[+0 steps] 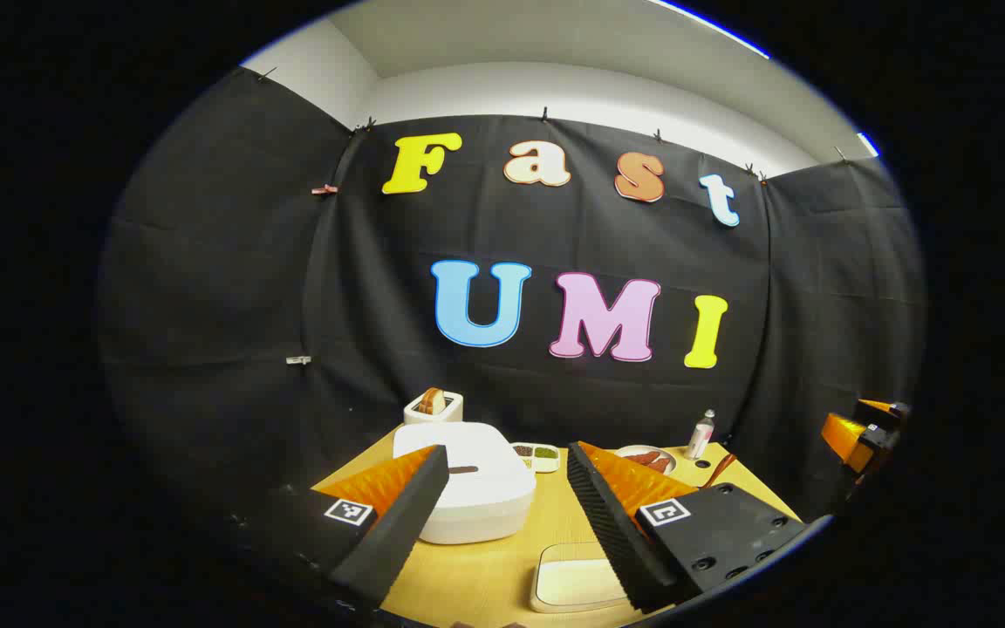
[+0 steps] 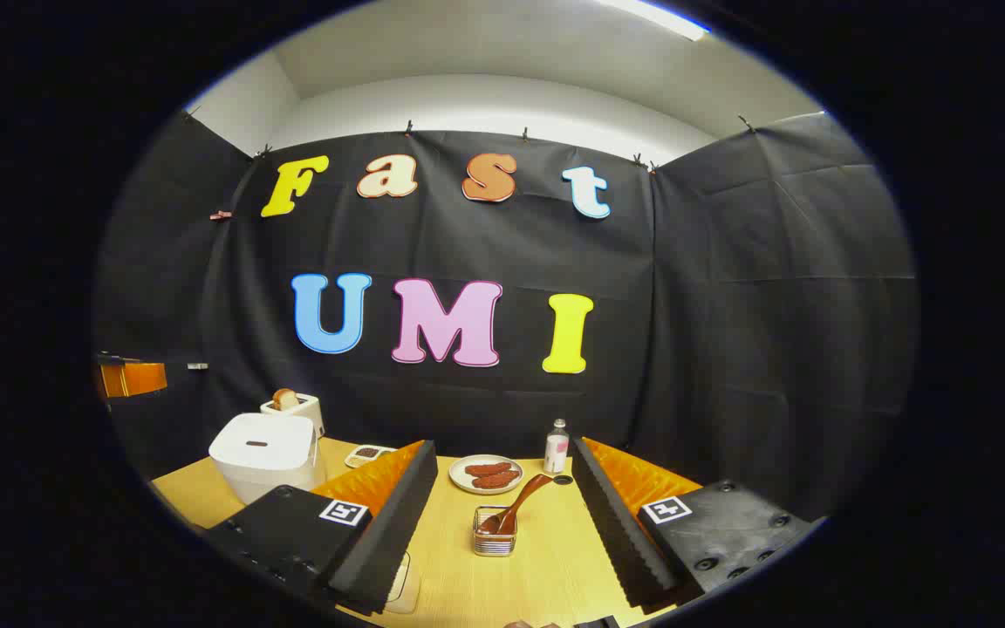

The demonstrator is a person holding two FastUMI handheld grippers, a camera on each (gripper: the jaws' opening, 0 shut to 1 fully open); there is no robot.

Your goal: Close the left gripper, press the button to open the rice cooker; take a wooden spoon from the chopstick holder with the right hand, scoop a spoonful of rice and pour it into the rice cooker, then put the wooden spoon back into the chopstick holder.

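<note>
**Booth table, both grippers raised and spread**

Nearest, low in the left gripper view, we log the left gripper [image 1: 502,515] with its fingers wide apart and nothing between them. Just beyond, at bottom centre, a shallow pale tray [image 1: 574,577] lies on the wooden table [image 1: 468,580]. Left of centre sits the white rice cooker [image 1: 469,480], lid down. Behind it we list a divided dish [image 1: 536,455], a toaster [image 1: 434,405] holding bread, a plate [image 1: 647,457] and a small bottle [image 1: 700,433].

Low in the right gripper view, the right gripper [image 2: 502,515] is likewise spread and empty. Between its fingers stands the wire chopstick holder [image 2: 495,534], with the wooden spoon [image 2: 520,502] inside it, handle leaning to the upper right. Farther back we count the plate of reddish food, the bottle, and at left the rice cooker with the toaster behind.
</note>
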